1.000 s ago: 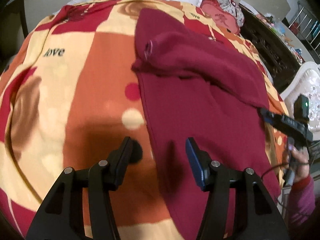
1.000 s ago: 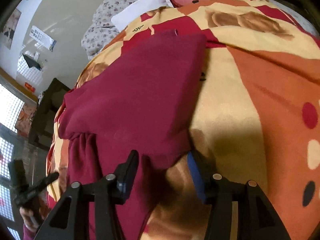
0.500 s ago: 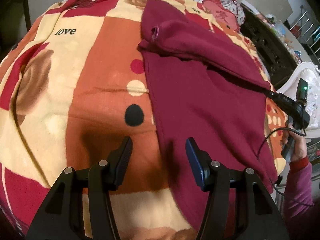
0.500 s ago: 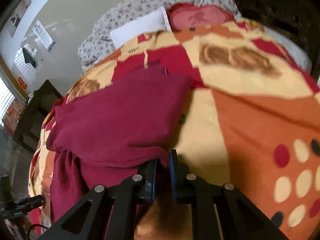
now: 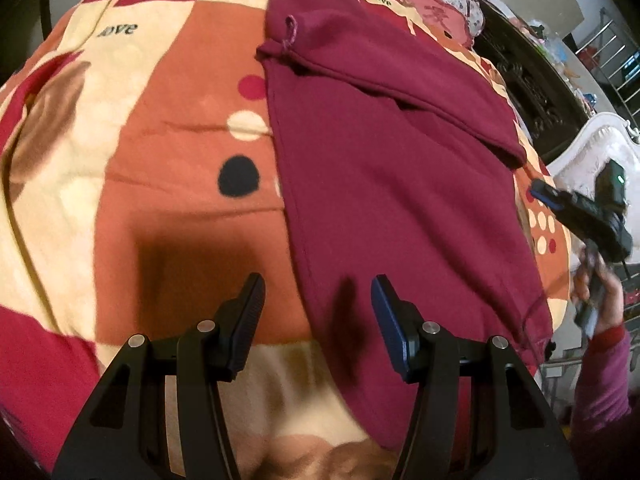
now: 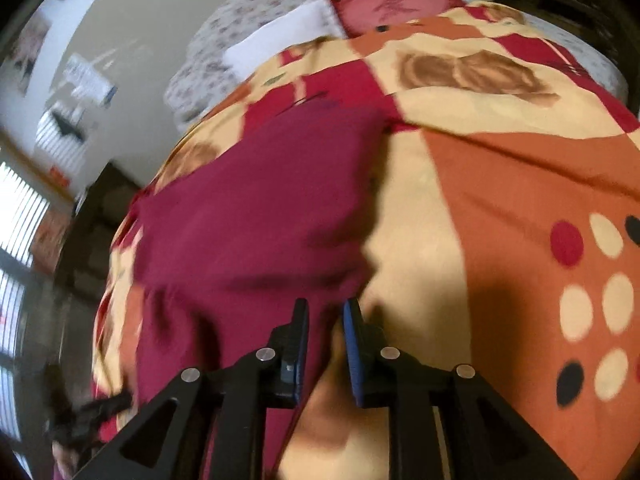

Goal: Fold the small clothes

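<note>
On the bed's patterned blanket (image 5: 168, 128) we are hovering our left claw (image 5: 317, 304) about half open and empty, straddling the near left edge of the maroon garment (image 5: 384, 184), which is lying spread with one flap folded over its far side. Farther right, our right claw (image 6: 326, 320) is opening narrowly; whether its fingers are pinching the garment's corner, we cannot tell.

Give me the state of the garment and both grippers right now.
Maroon garment: lying flat on the blanket, far part folded across itself.
Left gripper: open, empty, above the garment's near edge.
Right gripper: jaws opening, narrow gap, no cloth clamped.
</note>
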The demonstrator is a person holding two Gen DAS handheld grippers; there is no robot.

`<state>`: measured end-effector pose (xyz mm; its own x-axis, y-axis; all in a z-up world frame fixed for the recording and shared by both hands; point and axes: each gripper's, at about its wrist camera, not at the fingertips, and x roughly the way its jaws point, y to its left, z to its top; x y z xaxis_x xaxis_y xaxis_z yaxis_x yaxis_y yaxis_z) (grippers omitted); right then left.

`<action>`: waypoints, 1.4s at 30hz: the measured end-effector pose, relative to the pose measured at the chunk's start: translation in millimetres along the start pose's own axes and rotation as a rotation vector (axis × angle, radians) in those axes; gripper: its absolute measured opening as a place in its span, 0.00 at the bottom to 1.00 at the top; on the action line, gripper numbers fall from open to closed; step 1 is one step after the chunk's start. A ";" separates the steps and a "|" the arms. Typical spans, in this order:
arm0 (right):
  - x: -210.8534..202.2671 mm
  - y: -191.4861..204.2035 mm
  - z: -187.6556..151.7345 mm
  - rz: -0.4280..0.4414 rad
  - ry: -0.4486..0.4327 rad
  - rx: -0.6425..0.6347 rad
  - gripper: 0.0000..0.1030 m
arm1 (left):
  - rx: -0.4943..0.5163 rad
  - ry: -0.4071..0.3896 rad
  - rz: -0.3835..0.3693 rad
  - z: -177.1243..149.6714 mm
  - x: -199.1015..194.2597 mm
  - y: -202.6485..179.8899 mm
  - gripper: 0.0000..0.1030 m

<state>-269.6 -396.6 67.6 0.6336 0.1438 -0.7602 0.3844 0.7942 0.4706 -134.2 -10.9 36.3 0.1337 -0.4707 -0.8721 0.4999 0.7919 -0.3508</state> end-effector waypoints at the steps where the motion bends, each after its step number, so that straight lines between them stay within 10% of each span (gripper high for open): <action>1: -6.0 2.6 -8.3 0.005 0.007 -0.010 0.16 | 0.001 0.006 0.001 -1.1 1.7 -0.9 0.53; 16: -18.5 23.9 -96.9 0.051 0.097 -0.008 0.40 | 0.026 0.027 0.101 -20.3 9.5 -14.5 0.53; 37: -29.6 45.1 -106.6 0.087 0.061 -0.041 0.45 | -0.093 0.124 -0.105 -53.1 11.1 -26.2 0.63; 38: -31.2 43.7 -106.6 0.084 0.058 -0.038 0.45 | -0.087 0.128 -0.113 -53.4 13.0 -28.5 0.61; 40: -34.0 40.5 -105.3 0.084 0.048 -0.027 0.45 | -0.057 0.124 -0.099 -53.7 14.4 -34.6 0.15; 42: -36.9 35.9 -104.1 0.088 0.040 -0.007 0.45 | -0.064 0.124 -0.138 -53.5 16.6 -34.3 0.06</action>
<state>-349.0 -312.0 65.9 0.6372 0.2362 -0.7336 0.3240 0.7815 0.5331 -194.9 -25.1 15.6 -0.0403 -0.5281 -0.8482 0.4506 0.7481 -0.4872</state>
